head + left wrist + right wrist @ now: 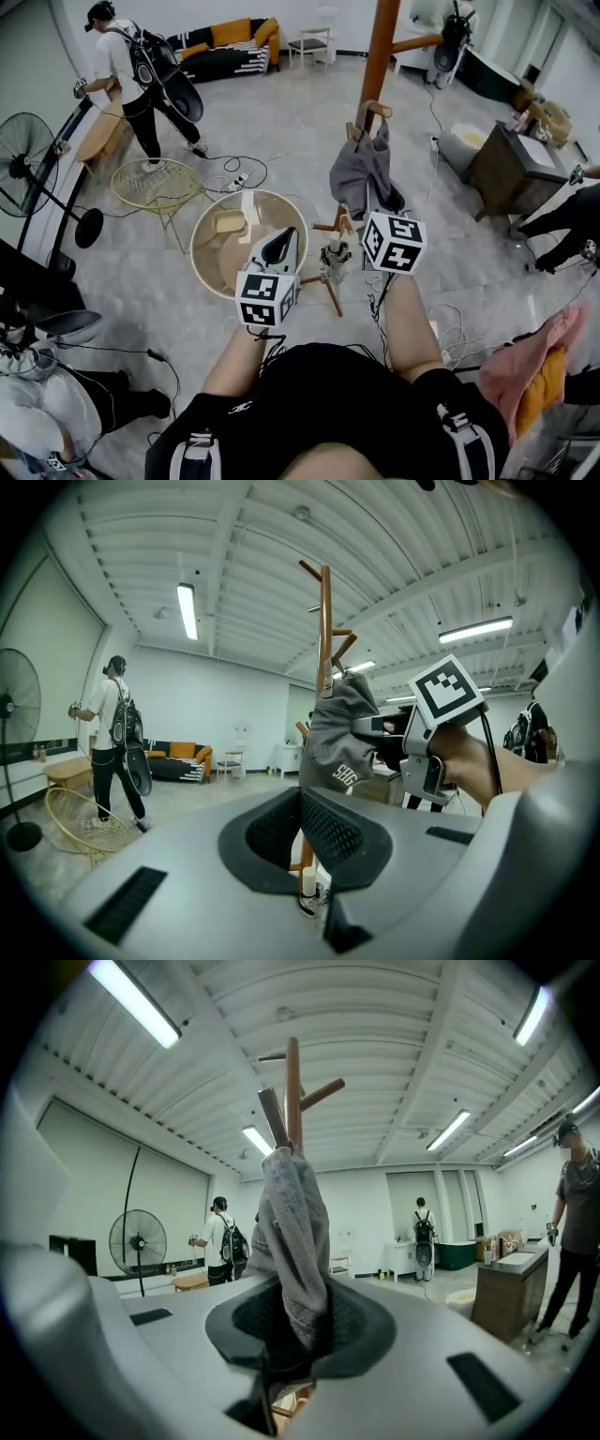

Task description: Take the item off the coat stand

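Note:
A grey garment (pixel 361 173) hangs from a peg of the tall wooden coat stand (pixel 380 47). My right gripper (pixel 375 214) is right at the garment's lower side. In the right gripper view a fold of the grey garment (pixel 295 1232) runs down between the jaws, and the right gripper (pixel 300 1326) is shut on it, below the coat stand's pegs (pixel 293 1091). My left gripper (pixel 278 246) is lower and to the left, away from the cloth, its jaws together with nothing in them. The left gripper view shows the garment (pixel 337 742), the stand (pixel 324 621) and the right gripper (pixel 375 728) at the cloth.
The stand's legs (pixel 328 281) spread on the floor just ahead. A round wooden table (pixel 211 262) and a yellow wire table (pixel 155 183) stand to the left, with a floor fan (pixel 23 155) beyond. A dark cabinet (pixel 511 169) is at right. Cables (pixel 234 178) cross the floor. A person (pixel 131 75) stands far left.

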A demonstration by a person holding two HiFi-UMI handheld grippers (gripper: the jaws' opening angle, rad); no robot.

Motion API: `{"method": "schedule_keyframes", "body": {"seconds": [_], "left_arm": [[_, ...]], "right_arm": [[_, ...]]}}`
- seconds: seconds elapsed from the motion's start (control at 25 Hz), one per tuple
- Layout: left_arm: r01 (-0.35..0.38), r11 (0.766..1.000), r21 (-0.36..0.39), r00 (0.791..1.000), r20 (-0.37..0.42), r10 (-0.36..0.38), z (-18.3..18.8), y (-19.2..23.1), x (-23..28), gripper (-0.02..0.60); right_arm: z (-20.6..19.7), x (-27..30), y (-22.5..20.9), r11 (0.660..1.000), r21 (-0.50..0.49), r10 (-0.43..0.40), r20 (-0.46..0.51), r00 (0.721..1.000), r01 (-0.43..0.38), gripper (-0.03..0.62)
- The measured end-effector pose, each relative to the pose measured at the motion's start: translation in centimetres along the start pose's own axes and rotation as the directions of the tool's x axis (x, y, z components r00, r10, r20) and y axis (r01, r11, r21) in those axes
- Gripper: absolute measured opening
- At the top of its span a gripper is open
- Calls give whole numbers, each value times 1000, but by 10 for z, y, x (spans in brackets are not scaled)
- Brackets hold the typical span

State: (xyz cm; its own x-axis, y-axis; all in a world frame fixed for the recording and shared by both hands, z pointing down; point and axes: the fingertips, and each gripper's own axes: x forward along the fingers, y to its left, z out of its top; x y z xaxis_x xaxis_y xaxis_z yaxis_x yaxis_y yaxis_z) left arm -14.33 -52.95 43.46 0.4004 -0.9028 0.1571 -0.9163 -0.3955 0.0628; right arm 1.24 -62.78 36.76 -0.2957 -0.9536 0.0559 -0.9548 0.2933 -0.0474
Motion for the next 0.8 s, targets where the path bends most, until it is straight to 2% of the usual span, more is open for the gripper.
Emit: {"method": "schedule_keyframes", "body": {"seconds": [0.08,0.52,0.8], "left_arm": [[0,1000,7,1000,1,0,3,-6,-1,15],[-3,1000,16,1000,-2,3,12,-35,15,15],[-16,1000,4,999,28,16,10,-49,26,15]], "right_arm": [[6,-5,2,1000,-4,10,21,1000,-9,72],[68,-49,2,996,-47,81,189,979,-73,66],[51,-79,-16,995,-61,94,185,978,-84,66]]}}
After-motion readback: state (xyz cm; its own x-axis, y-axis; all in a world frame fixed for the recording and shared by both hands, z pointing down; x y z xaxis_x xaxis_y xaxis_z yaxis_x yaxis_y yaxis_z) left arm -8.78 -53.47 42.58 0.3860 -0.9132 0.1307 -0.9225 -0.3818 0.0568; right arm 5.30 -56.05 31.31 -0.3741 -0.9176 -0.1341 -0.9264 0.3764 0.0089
